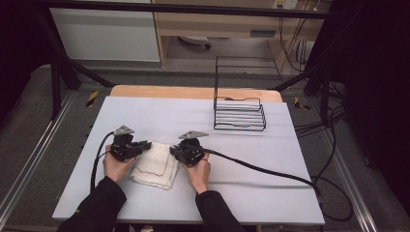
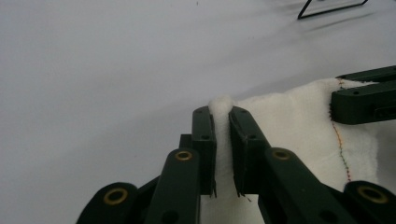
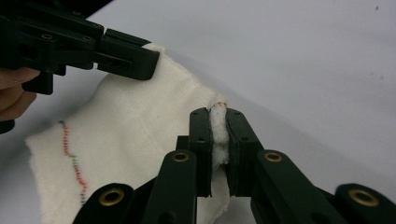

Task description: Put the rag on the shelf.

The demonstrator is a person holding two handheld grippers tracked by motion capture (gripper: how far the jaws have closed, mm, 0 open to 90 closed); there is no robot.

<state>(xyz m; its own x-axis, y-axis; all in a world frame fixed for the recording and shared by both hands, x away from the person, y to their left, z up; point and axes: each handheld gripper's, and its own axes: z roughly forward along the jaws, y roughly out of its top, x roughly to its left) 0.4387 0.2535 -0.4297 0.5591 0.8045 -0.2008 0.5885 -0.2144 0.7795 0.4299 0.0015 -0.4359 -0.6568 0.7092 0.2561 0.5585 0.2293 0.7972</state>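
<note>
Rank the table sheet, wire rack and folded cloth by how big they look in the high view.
1. Table sheet, by far the largest.
2. Wire rack, counting its tall back frame.
3. Folded cloth, though it looks close to the rack's base in footprint.

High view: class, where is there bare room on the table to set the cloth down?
Free: the table left of the wire rack, and the near right strip beyond the cable. Crowded: around the cloth, pinched by left gripper and right gripper.
</note>
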